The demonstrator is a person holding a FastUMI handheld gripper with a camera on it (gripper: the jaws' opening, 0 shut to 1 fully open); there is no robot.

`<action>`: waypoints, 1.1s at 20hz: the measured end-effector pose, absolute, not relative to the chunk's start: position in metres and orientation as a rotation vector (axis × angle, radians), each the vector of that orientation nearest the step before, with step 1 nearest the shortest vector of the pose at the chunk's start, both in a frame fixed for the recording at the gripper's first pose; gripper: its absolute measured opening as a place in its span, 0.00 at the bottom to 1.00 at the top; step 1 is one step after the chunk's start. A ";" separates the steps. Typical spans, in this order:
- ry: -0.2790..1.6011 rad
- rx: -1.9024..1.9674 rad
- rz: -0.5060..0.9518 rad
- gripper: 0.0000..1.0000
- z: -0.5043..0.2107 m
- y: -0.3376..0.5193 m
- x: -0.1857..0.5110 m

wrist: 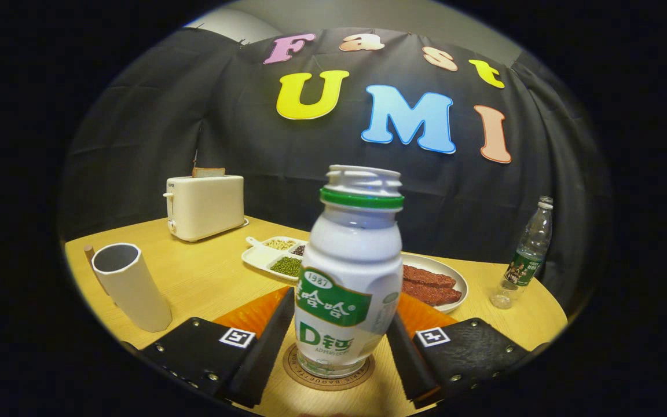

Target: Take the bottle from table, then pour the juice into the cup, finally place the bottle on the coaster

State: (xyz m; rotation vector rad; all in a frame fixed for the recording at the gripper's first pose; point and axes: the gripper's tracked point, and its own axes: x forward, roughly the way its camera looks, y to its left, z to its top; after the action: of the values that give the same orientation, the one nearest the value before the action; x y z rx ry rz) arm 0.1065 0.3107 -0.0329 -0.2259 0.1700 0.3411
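1. Bottle [350, 272] stands upright on the round coaster [327, 370], its cap off, between the two fingers of the tool [338, 347].
2. Tool fingers lie close along both sides of the bottle; I cannot tell if they press on it.
3. Cup [128, 284] stands at the near left of the surface [206, 272], tilted.
4. Toaster [205, 205] is far left; a plate [455, 278] and a clear water bottle [523, 258] are to the right.

Hand-held gripper [339, 341] — 2 square markers, screws.

bottle [348, 278] label "1987" and "d", coaster [329, 377] lettering unreadable
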 end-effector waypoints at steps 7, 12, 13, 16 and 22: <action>0.130 -0.208 0.301 0.95 -0.018 0.301 0.097; 0.100 -0.188 0.307 0.95 -0.003 0.288 0.064; 0.090 -0.181 0.306 0.95 0.001 0.284 0.054; 0.061 -0.178 0.279 0.95 0.015 0.263 0.030; -0.011 -0.177 0.192 0.95 0.047 0.201 -0.002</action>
State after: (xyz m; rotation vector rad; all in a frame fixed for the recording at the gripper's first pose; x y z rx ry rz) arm -0.0016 0.2008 0.0474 -0.1770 -0.0107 0.1916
